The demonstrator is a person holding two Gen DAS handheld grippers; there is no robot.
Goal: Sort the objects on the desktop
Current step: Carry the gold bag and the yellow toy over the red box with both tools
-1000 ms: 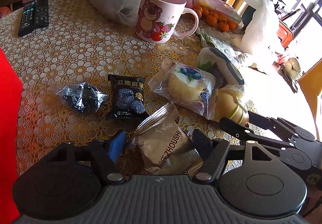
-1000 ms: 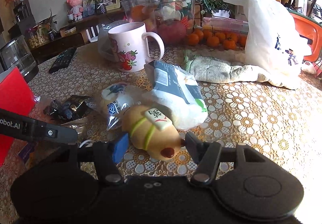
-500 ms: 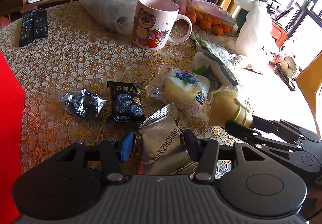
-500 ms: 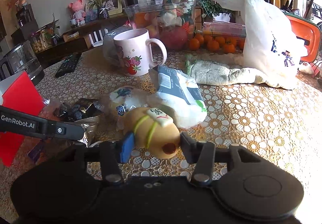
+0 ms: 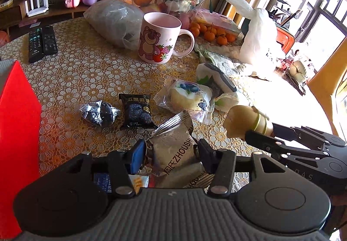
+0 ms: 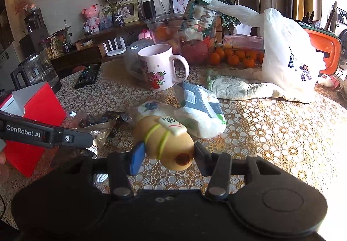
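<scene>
The big red box (image 5: 17, 132) stands at the table's left edge. The left gripper (image 5: 171, 152) squeezes a silver snack bag (image 5: 173, 150). The right gripper (image 6: 167, 154) squeezes a small tan toy (image 6: 167, 139), lifted above the table.

Between the left claw's (image 5: 169, 155) fingers, a silver packet (image 5: 173, 154) is showing black lettering. A tan toy (image 6: 167, 143) banded in green is sitting in the right claw (image 6: 167, 155). Ahead, a pink bear-and-strawberry mug (image 5: 159, 40) is standing on the gold flower-patterned counter (image 5: 86, 72).
</scene>
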